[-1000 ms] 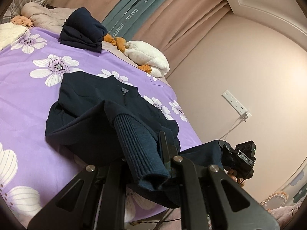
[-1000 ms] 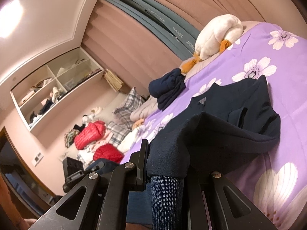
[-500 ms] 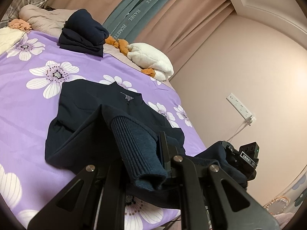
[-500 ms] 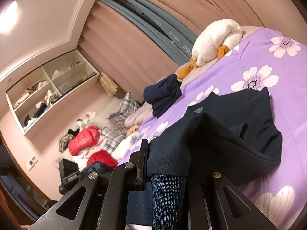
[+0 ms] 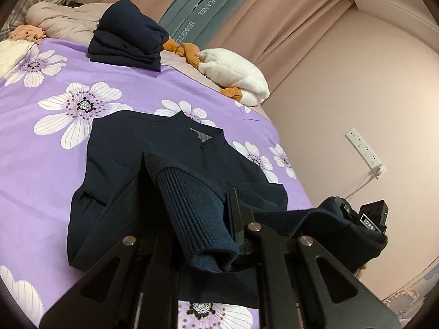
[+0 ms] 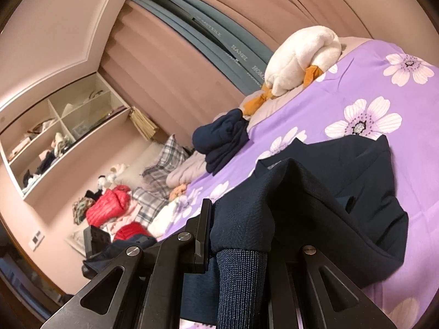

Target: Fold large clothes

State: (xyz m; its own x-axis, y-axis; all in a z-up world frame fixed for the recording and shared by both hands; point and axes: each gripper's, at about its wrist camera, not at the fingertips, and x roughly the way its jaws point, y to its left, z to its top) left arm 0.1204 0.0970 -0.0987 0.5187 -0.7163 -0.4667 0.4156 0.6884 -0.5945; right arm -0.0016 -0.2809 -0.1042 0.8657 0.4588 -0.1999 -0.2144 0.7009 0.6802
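While clamped shut, each hand-held gripper — left point(image 5: 216, 235), right point(image 6: 241, 235) — pinches the jacket's point(image 5: 153, 159) ribbed hem.

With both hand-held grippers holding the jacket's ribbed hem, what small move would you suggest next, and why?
Probably carry the hem forward toward the collar and lay it down. The left hand-held gripper and right hand-held gripper each pinch it, lifted over the jacket, whose top half lies flat on the bed.

jacket point(image 5: 142, 170) on bed point(image 5: 41, 164) | folded clothes point(image 5: 129, 35) behind jacket | plush toy point(image 5: 236, 74) right of folded clothes
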